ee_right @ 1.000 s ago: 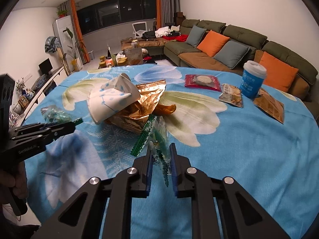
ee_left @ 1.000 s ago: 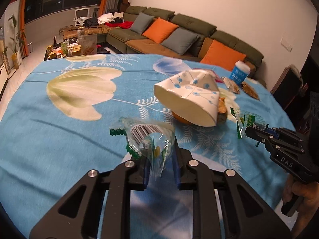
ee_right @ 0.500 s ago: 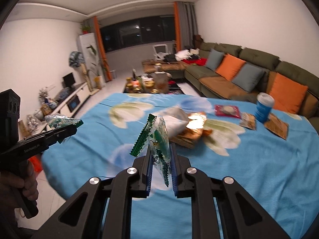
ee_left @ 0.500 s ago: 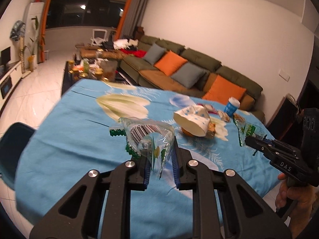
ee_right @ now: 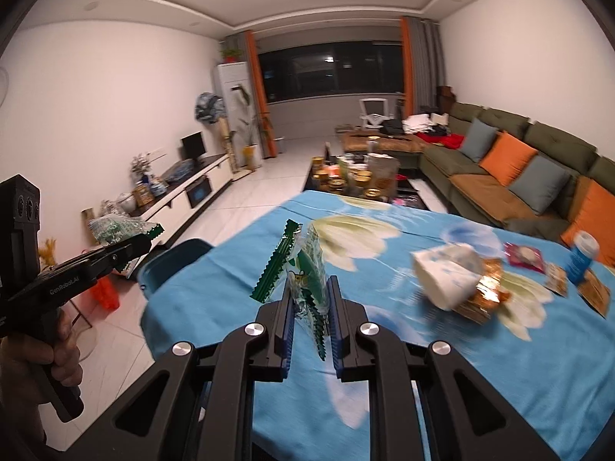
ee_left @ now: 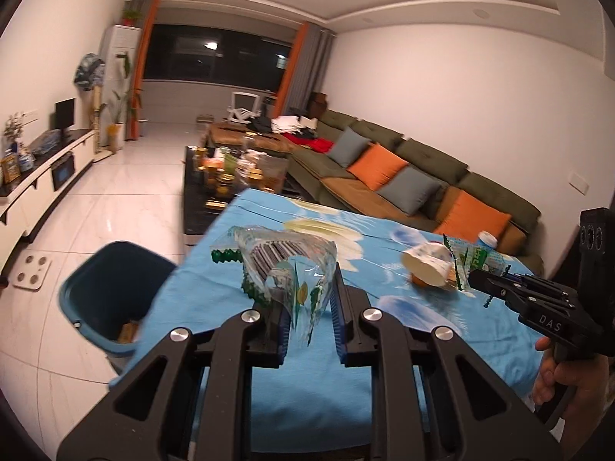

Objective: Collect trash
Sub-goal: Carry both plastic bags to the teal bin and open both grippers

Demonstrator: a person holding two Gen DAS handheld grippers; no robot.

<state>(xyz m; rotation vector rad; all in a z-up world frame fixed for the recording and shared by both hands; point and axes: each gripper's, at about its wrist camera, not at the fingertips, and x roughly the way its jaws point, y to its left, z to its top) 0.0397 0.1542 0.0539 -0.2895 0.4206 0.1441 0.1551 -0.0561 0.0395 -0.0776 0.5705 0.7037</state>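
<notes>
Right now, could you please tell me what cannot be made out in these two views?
- Dark blue plastic bin: left wrist view, the blue floral tablecloth hides its near side; contents unclear.
- White paper cup with blue dots: right wrist view, motion-blurred; pattern unreadable.
- Small packets near the edge: too small to read.

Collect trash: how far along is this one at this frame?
Midway. Something already lies in the blue bin. In hand: the left claw grips a clear wrapper, the right claw a green wrapper. Left on the table: paper cup, gold bag, red packet, blue cup.
</notes>
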